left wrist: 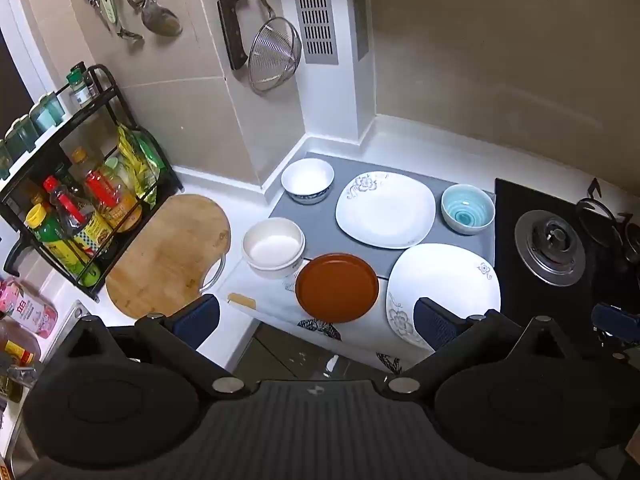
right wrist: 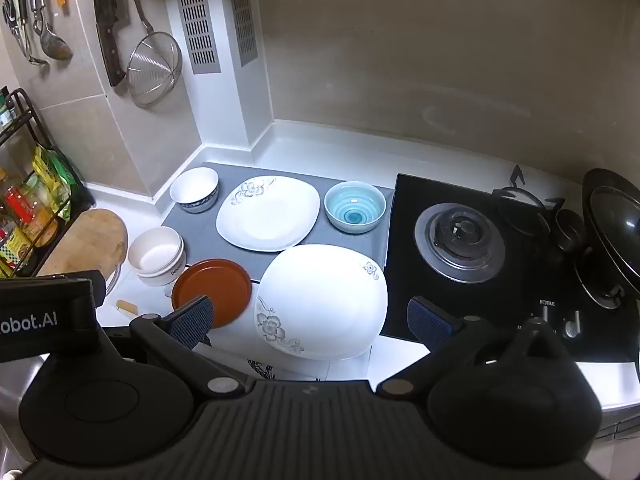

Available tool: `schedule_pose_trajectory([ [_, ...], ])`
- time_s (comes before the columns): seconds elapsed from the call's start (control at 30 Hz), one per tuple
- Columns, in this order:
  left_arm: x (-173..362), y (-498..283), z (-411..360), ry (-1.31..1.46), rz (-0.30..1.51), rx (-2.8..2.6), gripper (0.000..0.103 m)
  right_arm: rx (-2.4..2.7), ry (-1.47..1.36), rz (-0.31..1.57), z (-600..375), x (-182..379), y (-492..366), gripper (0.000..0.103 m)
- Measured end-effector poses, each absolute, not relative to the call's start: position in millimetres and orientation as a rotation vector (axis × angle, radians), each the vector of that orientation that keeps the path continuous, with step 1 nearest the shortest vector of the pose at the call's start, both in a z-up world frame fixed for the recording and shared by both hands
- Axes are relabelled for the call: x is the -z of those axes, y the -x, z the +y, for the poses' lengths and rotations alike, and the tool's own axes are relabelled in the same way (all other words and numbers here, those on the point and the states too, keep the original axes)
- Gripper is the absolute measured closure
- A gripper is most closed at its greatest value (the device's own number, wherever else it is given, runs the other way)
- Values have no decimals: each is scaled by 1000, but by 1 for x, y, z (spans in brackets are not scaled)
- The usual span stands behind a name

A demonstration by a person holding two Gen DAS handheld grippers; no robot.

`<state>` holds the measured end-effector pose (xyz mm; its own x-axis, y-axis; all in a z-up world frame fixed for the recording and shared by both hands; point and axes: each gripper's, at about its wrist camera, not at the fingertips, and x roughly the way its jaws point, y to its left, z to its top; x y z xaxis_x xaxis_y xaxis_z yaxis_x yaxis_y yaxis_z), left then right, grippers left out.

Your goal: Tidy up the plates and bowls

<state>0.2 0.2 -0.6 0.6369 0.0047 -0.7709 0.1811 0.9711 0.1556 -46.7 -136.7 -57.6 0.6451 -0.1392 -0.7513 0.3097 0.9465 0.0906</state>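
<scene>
Left gripper [left wrist: 316, 316] and right gripper [right wrist: 310, 320] both hover above the worktop [right wrist: 320, 152], jaws wide, holding nothing; landmark: grey mat [left wrist: 320, 236]; on it a white bowl [left wrist: 307, 180], floral plate [left wrist: 385, 209], blue bowl [left wrist: 467, 208]; at its near edge stacked white bowls [left wrist: 273, 246], brown plate [left wrist: 337, 287], second floral plate [left wrist: 444, 288]; stove burner [right wrist: 460, 238] beside the mat.

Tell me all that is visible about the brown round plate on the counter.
The brown plate is round, shallow and rust-brown with a low raised rim, matte like plastic or glazed clay. It is empty and lies flat near the counter's front edge, between the stacked white bowls and the near white floral plate. Whether it touches either is unclear. No tongs hold it.
</scene>
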Motion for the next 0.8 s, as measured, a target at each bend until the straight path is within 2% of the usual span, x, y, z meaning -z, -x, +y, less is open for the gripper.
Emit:
schedule_pose_trajectory([
  [0.8,-4,10,-1,-233,893,71,0,239,-210,840,-133,60,54,0],
])
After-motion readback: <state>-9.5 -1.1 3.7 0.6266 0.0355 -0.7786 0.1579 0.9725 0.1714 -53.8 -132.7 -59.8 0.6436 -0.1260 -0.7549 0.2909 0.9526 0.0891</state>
